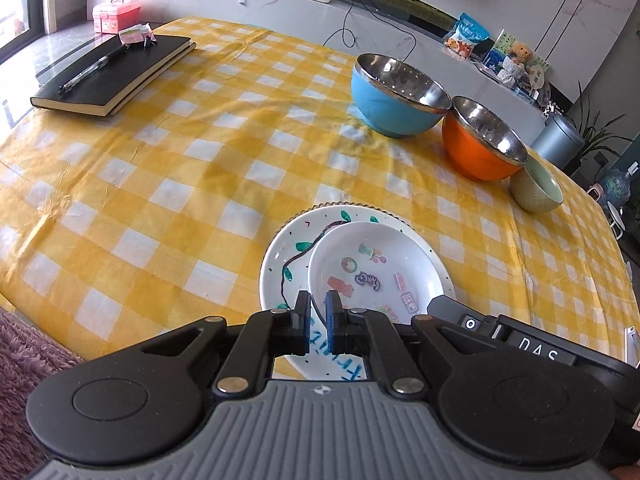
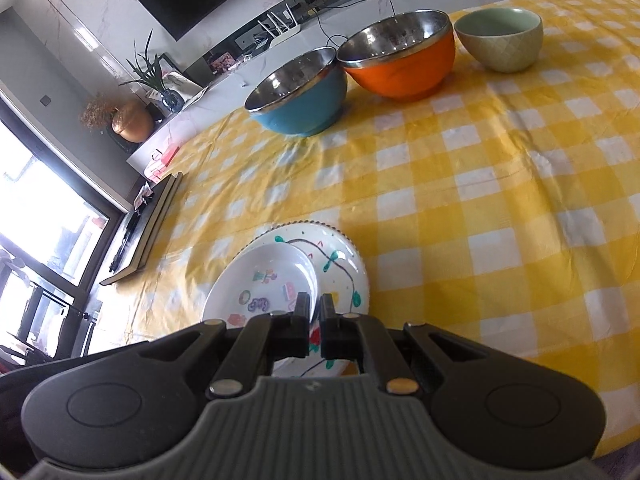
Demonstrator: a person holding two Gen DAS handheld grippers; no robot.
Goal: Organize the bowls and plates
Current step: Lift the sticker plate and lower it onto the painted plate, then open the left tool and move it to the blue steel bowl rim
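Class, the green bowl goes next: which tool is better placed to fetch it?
Right, probably. Left tool and right tool both clamp the small plate, but the green bowl lies on the right tool's side.

The smaller plate (image 1: 372,268) lies on the larger plate (image 1: 280,264). Behind them on the table (image 1: 160,168) three bowls (image 1: 400,96) stand in a row.

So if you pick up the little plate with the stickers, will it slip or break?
Probably slippery: the small plate looks glossy and smooth. It may slide rather than stay put, since it lies off-centre on the bigger plate. It looks like hard ceramic, so likely stiff and could chip if dropped.
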